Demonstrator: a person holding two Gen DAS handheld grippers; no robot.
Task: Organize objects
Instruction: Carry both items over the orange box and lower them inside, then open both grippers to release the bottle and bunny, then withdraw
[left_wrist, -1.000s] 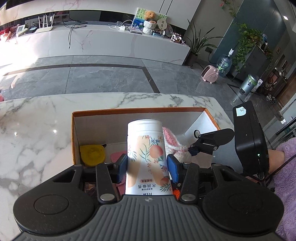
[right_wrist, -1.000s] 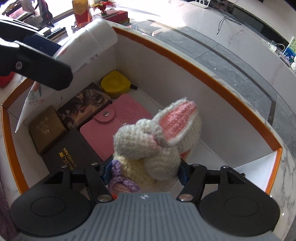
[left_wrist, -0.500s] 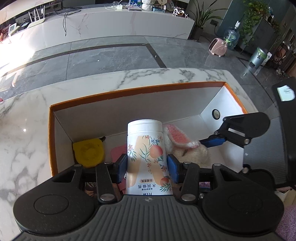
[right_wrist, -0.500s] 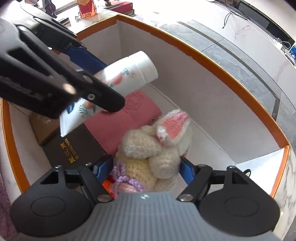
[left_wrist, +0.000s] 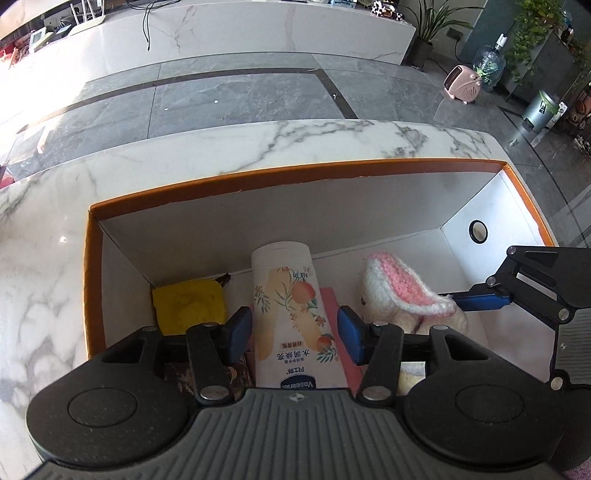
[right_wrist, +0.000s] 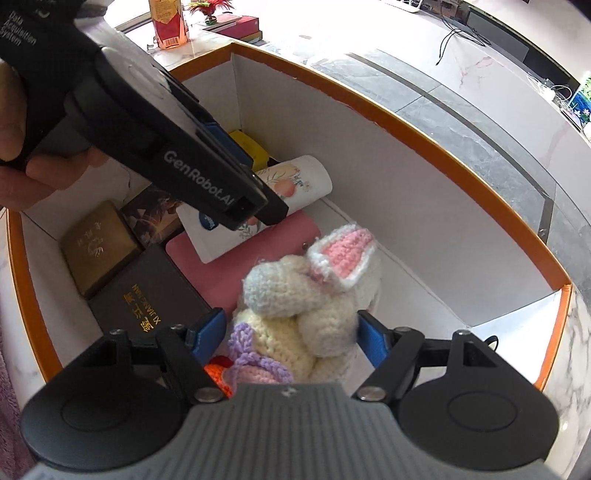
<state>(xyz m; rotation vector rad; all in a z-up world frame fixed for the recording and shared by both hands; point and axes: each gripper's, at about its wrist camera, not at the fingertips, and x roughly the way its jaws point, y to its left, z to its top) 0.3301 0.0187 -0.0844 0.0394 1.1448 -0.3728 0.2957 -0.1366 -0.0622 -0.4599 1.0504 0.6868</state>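
A: From the left wrist view, our left gripper (left_wrist: 295, 334) is opening around the white lotion tube with the peach print (left_wrist: 291, 317); small gaps show at both blue pads, so we are letting it go. It lies inside the orange-rimmed white cardboard box (left_wrist: 258, 181), cap toward the far wall, just beside the yellow tape measure (left_wrist: 188, 304).

B: We judge it could roll off the pink snap wallet (left_wrist: 332, 306) beneath it, since it is round.

A: From the right wrist view, our right gripper (right_wrist: 291, 332) stands unclenched around the cream crocheted rabbit with pink ears (right_wrist: 314, 295), which sits between the pads on the box floor.

B: Lifting out, a pad might snag the yarn and drag the rabbit over; the tube (right_wrist: 258, 210) lies near, beyond it
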